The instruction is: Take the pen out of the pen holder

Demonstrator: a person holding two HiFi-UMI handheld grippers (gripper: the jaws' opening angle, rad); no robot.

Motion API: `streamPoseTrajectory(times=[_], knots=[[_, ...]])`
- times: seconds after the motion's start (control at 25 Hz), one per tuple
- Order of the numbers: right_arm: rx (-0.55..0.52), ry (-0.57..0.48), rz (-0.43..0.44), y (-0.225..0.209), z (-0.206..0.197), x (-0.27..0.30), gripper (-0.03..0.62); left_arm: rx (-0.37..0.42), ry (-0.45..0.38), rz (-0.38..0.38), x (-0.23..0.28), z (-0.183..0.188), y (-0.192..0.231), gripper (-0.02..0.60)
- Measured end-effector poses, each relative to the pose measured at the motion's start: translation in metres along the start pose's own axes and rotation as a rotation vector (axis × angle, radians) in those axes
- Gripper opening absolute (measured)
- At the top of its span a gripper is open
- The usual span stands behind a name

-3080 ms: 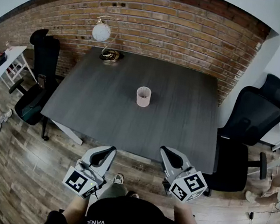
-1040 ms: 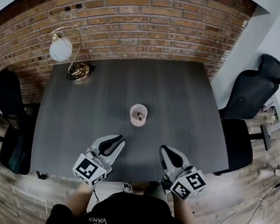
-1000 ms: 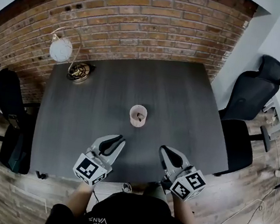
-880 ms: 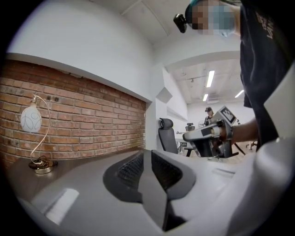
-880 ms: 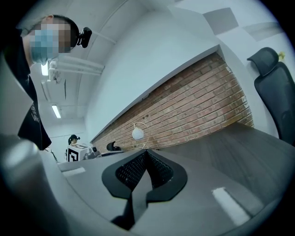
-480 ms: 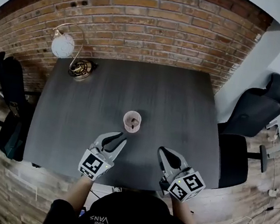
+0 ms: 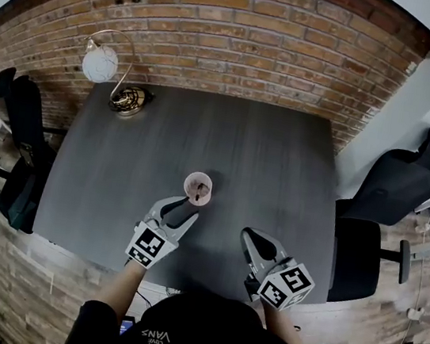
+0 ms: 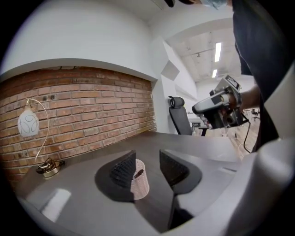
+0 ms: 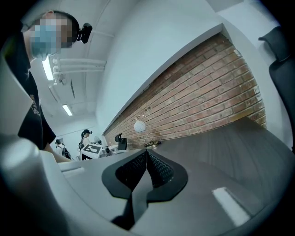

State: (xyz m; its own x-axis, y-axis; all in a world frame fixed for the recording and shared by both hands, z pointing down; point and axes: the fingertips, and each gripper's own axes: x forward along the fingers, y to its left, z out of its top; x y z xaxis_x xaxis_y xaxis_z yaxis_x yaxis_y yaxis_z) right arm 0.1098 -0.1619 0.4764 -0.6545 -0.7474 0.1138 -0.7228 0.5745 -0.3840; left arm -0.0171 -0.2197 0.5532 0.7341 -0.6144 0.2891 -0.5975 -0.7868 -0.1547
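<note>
Left gripper view: left claw [image 8: 147, 153] freshly spread, pen holder [image 8: 139, 188] seemingly just beyond.

**Operator:** What do my claws look like from overhead?

**Spotter:** The left gripper [image 7: 181, 212] and right gripper [image 7: 247, 234] have pale grey shells with black-lined fingers. Behind each claw sits a white cube [image 7: 148, 245] printed with black square markers.

**Operator:** On my own cameras the pads [image 8: 123, 168] are black and ribbed, set in a curved grey body.

**Spotter:** Behind the cubes I see a black shirt [image 7: 206, 338] with white lettering. Its sleeves stop well short of the claws.
</note>
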Motion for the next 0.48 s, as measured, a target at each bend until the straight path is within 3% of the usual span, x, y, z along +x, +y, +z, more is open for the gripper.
streamPoseTrajectory(times=[0.28, 0.48], knots=[[0.027, 0.021, 0.022, -0.018, -0.004, 0.001, 0.002, 0.069, 0.089, 0.008, 0.024, -0.020, 0.003, 0.170], [0.038, 0.030, 0.032, -0.025, -0.007, 0.004, 0.000, 0.069, 0.133, -0.001, 0.034, -0.035, 0.006, 0.170]])
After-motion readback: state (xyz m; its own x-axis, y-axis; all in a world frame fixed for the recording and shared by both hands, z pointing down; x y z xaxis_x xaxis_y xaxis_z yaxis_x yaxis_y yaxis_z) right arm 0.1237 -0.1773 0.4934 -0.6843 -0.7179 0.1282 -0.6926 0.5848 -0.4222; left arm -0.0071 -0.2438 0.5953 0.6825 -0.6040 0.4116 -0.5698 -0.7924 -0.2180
